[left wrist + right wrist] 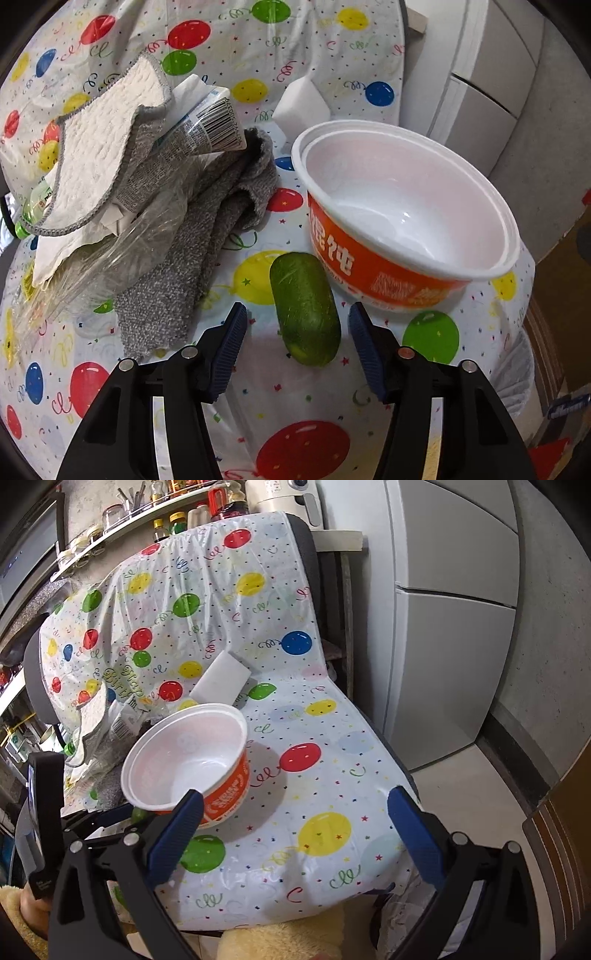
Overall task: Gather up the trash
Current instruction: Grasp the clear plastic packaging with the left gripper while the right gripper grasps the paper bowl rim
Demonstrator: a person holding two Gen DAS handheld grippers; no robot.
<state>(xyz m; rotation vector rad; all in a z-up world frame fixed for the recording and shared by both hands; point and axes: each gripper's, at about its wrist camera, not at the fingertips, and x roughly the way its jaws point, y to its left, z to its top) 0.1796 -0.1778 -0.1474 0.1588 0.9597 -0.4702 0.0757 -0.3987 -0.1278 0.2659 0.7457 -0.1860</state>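
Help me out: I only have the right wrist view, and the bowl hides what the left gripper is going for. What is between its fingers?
Observer: A green cucumber, lying flat between the open fingers of the left gripper; neither pad touches it.
Operator: Is it clear of the bowl?
Observer: Its far end lies right by the orange wall of the bowl; whether they touch I cannot tell.
Operator: And on the other side?
Observer: A crumpled grey towel lies there, a strip of cloth apart from the cucumber.

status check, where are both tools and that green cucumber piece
Left tool open, straddling cucumber piece, pads not touching. Right tool open, empty, over balloon cloth. Orange bowl crowds the cucumber's far side.
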